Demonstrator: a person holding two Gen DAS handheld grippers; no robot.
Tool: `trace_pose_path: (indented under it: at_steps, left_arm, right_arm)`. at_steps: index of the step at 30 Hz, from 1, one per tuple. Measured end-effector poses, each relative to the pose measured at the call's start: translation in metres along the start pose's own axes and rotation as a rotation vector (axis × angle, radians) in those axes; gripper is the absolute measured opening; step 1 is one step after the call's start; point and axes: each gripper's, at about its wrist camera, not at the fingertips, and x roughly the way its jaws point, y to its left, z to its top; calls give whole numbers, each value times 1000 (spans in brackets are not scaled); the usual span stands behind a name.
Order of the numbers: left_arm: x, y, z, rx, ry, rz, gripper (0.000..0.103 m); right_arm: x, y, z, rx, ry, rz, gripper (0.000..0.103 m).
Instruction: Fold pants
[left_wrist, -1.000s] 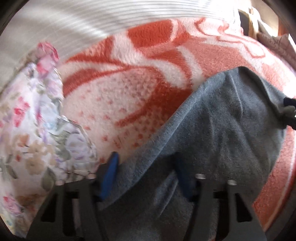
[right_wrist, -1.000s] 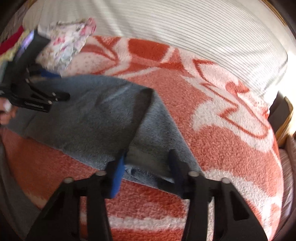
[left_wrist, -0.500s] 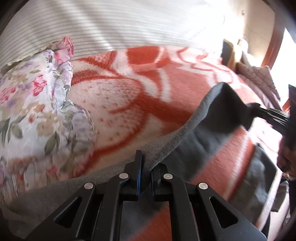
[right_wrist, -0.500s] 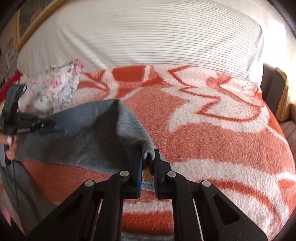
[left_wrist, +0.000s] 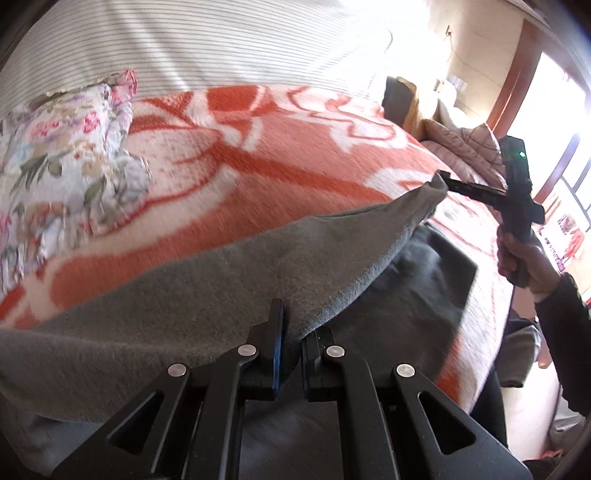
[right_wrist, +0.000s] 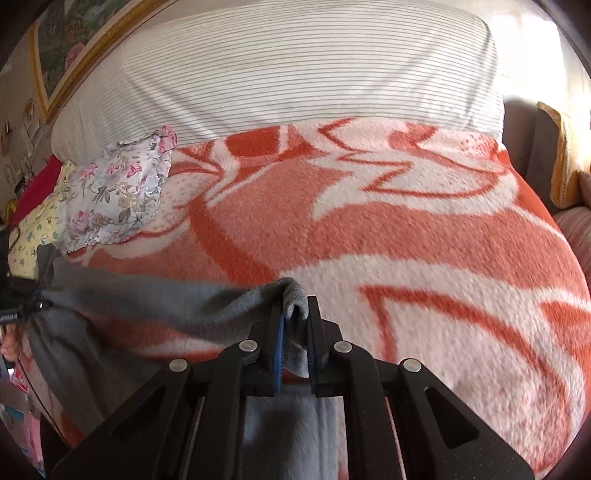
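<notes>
In your left wrist view, at the far left lies one floral cloth (left_wrist: 62, 155), thin and crumpled, printed with pink flowers and green leaves. Behind it rises one white pillow (left_wrist: 207, 48) with fine dark stripes. The bed carries one fleecy blanket (left_wrist: 266, 155), orange with pale curved patterns, and its pile looks soft and fuzzy. Over the blanket hang the grey pants (left_wrist: 229, 273), a thick, matte, slightly fuzzy fabric, stretched as a long band between your two tools and lifted off the blanket along the upper edge. Your left gripper (left_wrist: 291, 354) has its two black fingers clenched on the near edge of the pants, with the blue pad (left_wrist: 277, 354) pressed to the fabric. At the right, your right gripper (left_wrist: 443, 177) pinches the far corner of the pants, and your right hand (left_wrist: 524, 258) holds its black handle.

In your right wrist view, your left gripper (right_wrist: 40, 295) appears small at the left edge, and the pants (right_wrist: 155, 302) run from it to the middle. The floral cloth (right_wrist: 118, 192) lies above, beside one yellow patterned cloth (right_wrist: 33, 236). The two fingers of your right gripper (right_wrist: 295, 332) are clenched on a rounded fold of the pants. The blanket (right_wrist: 424, 236) and the striped pillow (right_wrist: 280, 70) fill the rest.
</notes>
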Motion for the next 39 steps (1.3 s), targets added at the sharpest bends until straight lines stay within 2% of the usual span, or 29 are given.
trace_pose_path:
  at_steps: [9,21,28,35,38,39]
  left_arm:
    - [-10,-32,-55,-4,31,-14,6]
    - [-7,-45,-86,-27,37,-10,7]
    - [-2,-54,-99,-13,33,16,8]
    - [26,-49,-119,-42,82,23,8]
    - [32,-44,-122,-66,100,15,24]
    - [33,-44,-123,-74,103,5,34]
  right_arm:
    - [-24,-6,-33,1,18,18,11]
    - [-47,-11,-77,7,32,19,11]
    - [-51,-17,-98,14,53,-20,11]
    - [-36,-32,-122,80,106,-88,11]
    - [-43,-30,-125,107,89,-91,14]
    - [-46,-28,-125,105,89,-106,16]
